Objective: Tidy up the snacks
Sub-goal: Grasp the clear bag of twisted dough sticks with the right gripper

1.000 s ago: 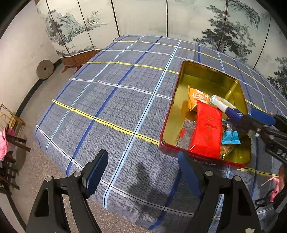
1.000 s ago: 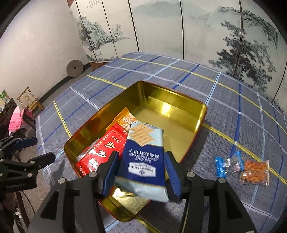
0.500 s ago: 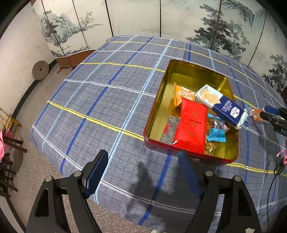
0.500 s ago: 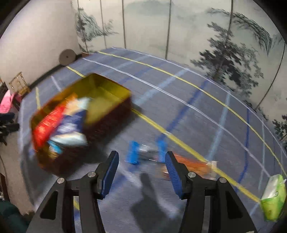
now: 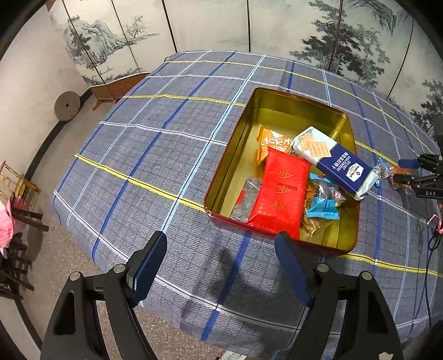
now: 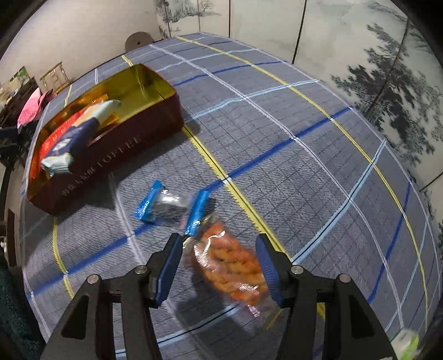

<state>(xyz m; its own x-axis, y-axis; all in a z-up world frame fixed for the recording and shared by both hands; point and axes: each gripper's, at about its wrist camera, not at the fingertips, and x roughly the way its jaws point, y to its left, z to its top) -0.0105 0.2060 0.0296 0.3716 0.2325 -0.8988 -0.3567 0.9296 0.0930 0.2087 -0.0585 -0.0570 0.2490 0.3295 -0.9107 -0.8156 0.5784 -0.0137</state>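
Indoor room, domestic or studio-like in look; exact kind unclear. Folding screen (image 5: 249, 25) painted with ink landscapes, pines and mountains, stands along the far edge of the table (image 5: 166, 155). Table covered in blue-grey plaid cloth with yellow and blue stripes. Speckled stone-like floor (image 5: 69, 263) past its left edge. Round millstone (image 5: 67, 106) leans against a plain pale wall. Low wooden stand (image 5: 110, 91) at the screen's foot. Small dark wooden chairs (image 5: 19, 221) and pink cloth (image 5: 5, 221) at far left.
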